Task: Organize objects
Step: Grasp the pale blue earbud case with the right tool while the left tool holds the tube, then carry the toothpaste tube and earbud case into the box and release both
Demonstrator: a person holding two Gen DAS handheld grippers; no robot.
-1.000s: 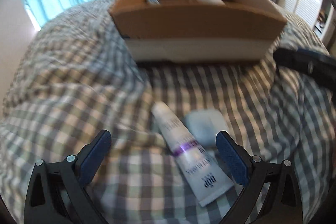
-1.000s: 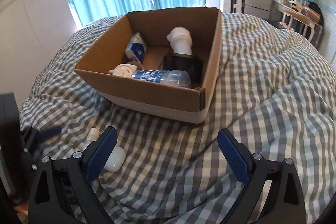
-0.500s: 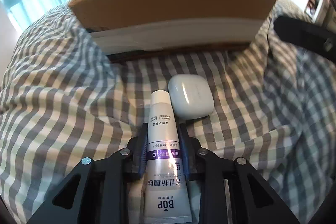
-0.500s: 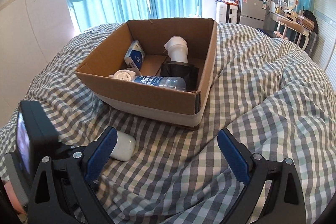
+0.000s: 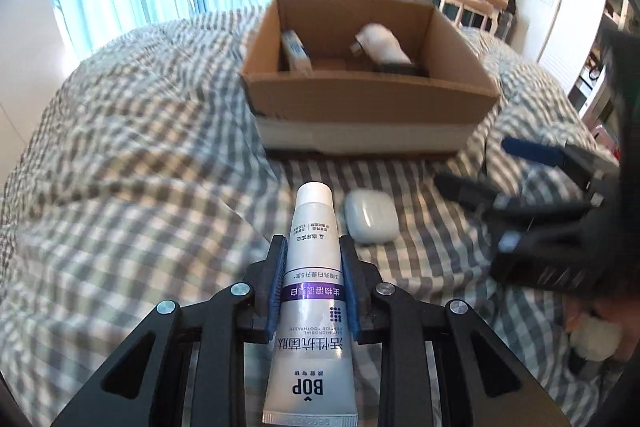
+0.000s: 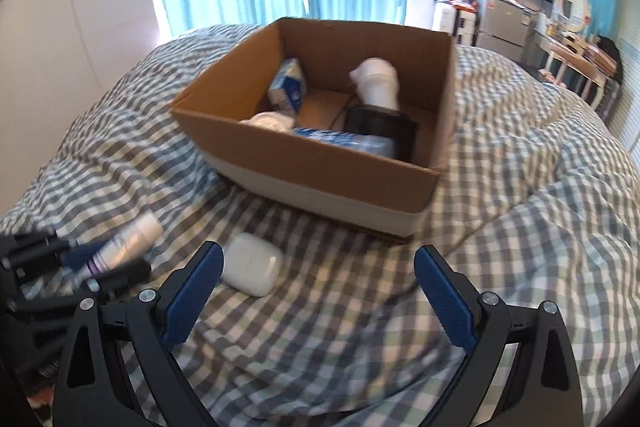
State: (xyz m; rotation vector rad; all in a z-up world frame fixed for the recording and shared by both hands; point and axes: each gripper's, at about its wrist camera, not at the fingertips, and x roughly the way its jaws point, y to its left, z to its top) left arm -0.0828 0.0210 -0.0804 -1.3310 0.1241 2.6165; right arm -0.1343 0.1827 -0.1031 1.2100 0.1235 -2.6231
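Checked grey-and-white bedding spreads under both of your tongs, rumpled and filling most of each view. Ahead of both sits the open cardboard box, its lower band pale; from your right tongs it lies forward and slightly left of centre. Inside it you can see a plastic bottle lying along the near wall, a white rounded item leaning on a black one, and a small blue-and-white carton propped towards the left wall.

Your left tongs are closed on the toothpaste tube: both blue pads press its sides near the purple band, the cap end pointing forward towards the box, the crimped end back towards your hand. From the right camera the tube looks clear of the bedding, though blur makes that hard to judge.

Your right tongs stand wide apart with nothing between them, only bedding below. The white earbud case lies on the bedding just beside the left finger of those tongs, towards the box; seen from your left tongs it sits just right of the tube's cap end, apart from it
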